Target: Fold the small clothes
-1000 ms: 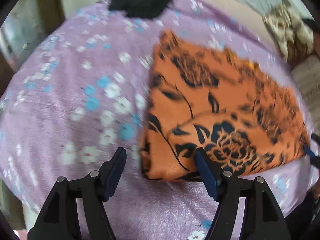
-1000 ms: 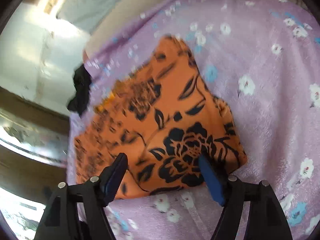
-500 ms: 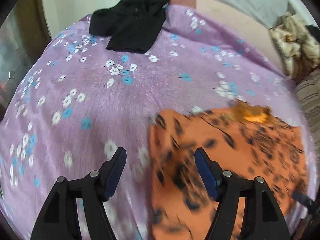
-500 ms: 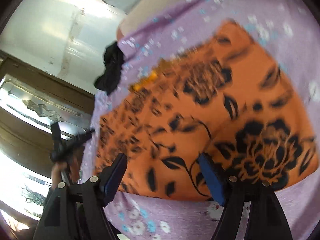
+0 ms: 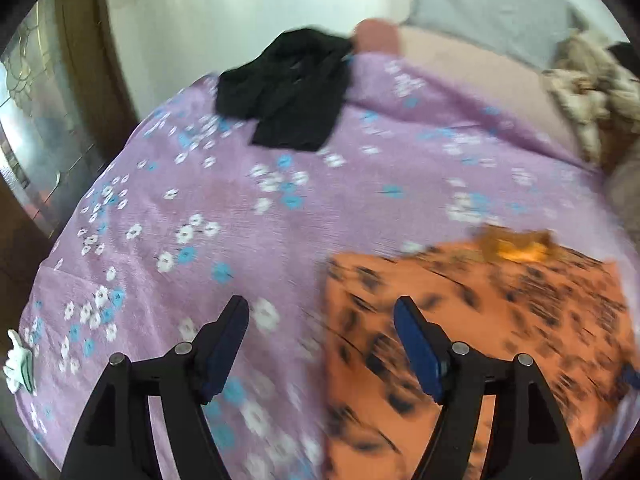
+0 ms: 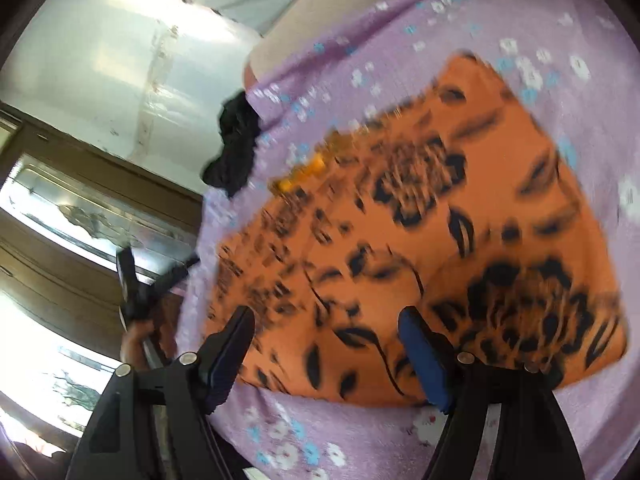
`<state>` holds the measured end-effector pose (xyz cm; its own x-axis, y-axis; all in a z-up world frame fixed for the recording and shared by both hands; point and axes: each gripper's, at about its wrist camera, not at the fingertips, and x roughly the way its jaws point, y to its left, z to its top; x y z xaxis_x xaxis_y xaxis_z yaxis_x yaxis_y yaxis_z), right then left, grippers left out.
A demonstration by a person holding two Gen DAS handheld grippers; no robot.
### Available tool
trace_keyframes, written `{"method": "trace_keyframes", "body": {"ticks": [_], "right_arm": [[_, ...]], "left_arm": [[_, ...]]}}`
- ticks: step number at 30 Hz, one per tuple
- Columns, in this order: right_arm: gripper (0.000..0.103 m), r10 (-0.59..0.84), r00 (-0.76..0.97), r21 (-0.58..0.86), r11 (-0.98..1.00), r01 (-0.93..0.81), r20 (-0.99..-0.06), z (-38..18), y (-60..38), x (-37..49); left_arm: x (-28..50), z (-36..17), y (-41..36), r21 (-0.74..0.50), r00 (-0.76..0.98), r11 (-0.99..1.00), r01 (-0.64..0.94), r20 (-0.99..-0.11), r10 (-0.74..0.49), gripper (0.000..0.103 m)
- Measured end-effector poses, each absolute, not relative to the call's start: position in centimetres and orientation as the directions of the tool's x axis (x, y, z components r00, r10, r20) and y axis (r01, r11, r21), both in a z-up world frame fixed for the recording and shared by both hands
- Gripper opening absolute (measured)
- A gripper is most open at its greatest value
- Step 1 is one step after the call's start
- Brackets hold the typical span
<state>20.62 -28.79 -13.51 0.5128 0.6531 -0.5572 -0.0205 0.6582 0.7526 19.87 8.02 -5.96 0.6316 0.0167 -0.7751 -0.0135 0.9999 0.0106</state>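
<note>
A folded orange cloth with black flowers (image 5: pixel 480 320) (image 6: pixel 420 220) lies flat on the purple floral bed cover (image 5: pixel 240 208). My left gripper (image 5: pixel 321 308) hovers above the cloth's left edge; its jaws are opening and hold nothing. My right gripper (image 6: pixel 327 316) hangs open over the cloth's near edge, empty. A crumpled black garment (image 5: pixel 288 92) (image 6: pixel 234 152) lies at the far end of the bed. The right wrist view also shows the left gripper (image 6: pixel 158 260) in a hand, off the bed's left side.
A wooden door with patterned glass (image 5: pixel 40 120) stands left of the bed. At the far right lie a grey pillow (image 5: pixel 480 0) and a beige patterned blanket (image 5: pixel 592 88). A white wall (image 6: pixel 100 60) is behind.
My left gripper has lifted and drawn back off the orange cloth, bringing the black garment into view. My right gripper has swung left along the cloth's near edge.
</note>
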Motion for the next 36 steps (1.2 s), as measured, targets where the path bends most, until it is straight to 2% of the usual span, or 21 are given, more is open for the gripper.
{"method": "trace_keyframes", "body": {"ticks": [5,7,9,11,15,18,20,21,23,25,29,33,34,36], "right_arm": [[0.078,0.639,0.534,0.773,0.633,0.043,-0.553,-13.6,-33.0,26.2],[0.075,0.572,0.551,0.757,0.628,0.183,-0.608,-15.7,-35.8,27.9],[0.076,0.577,0.615,0.826,0.506,0.249,-0.538,-16.7,-38.1,27.5],[0.078,0.526,0.647,0.801,0.55,0.236,-0.552,-15.0,-38.3,27.0],[0.078,0.622,0.617,0.842,0.524,0.129,-0.482,-13.1,-36.8,29.2],[0.078,0.611,0.597,0.82,0.552,0.149,-0.52,-14.3,-36.5,32.6],[0.076,0.543,0.581,0.77,0.584,0.258,-0.606,-16.7,-37.9,34.5],[0.074,0.51,0.612,0.776,0.55,0.308,-0.604,-17.5,-39.2,34.4],[0.076,0.493,0.684,0.828,0.459,0.322,-0.538,-17.3,-40.7,33.2],[0.077,0.477,0.691,0.813,0.504,0.291,-0.543,-15.8,-40.6,31.5],[0.077,0.538,0.656,0.804,0.566,0.184,-0.529,-12.9,-38.6,27.0],[0.078,0.627,0.577,0.813,0.57,0.118,-0.523,-13.2,-35.1,20.8],[0.078,0.62,0.567,0.799,0.59,0.118,-0.542,-13.7,-34.8,20.0],[0.077,0.539,0.534,0.724,0.653,0.222,-0.651,-15.8,-35.3,18.8]], "left_arm": [[15.7,-7.3,3.7,-0.023,0.595,0.996,0.091,-0.8,-0.073,0.076],[15.1,-9.1,3.1,-0.029,0.551,0.996,0.081,-0.832,-0.069,0.076],[14.4,-10.8,2.8,-0.025,0.51,0.996,0.088,-0.858,-0.067,0.076],[13.9,-11.8,2.8,-0.01,0.496,0.997,0.075,-0.867,-0.046,0.076],[13.8,-12.3,2.7,-0.001,0.5,0.998,0.069,-0.865,-0.035,0.078],[13.8,-12.4,2.5,0.009,0.496,0.998,0.062,-0.868,-0.023,0.079],[13.8,-12.5,2.3,0.018,0.492,0.998,0.064,-0.87,-0.016,0.08],[13.8,-12.5,2.4,0.021,0.489,0.998,0.065,-0.872,-0.013,0.081],[13.6,-12.8,2.4,0.017,0.492,0.998,0.063,-0.871,-0.016,0.083],[13.8,-12.9,2.5,0.022,0.491,0.998,0.059,-0.871,-0.01,0.086],[13.6,-12.9,2.6,0.024,0.501,0.998,0.055,-0.865,-0.007,0.088],[13.3,-12.3,2.8,0.011,0.486,0.999,0.046,-0.874,-0.013,0.088],[13.0,-11.9,2.9,-0.001,0.488,0.999,0.04,-0.873,-0.02,0.088],[12.5,-11.2,3.0,-0.014,0.494,0.999,0.032,-0.869,-0.028,0.088]]}}
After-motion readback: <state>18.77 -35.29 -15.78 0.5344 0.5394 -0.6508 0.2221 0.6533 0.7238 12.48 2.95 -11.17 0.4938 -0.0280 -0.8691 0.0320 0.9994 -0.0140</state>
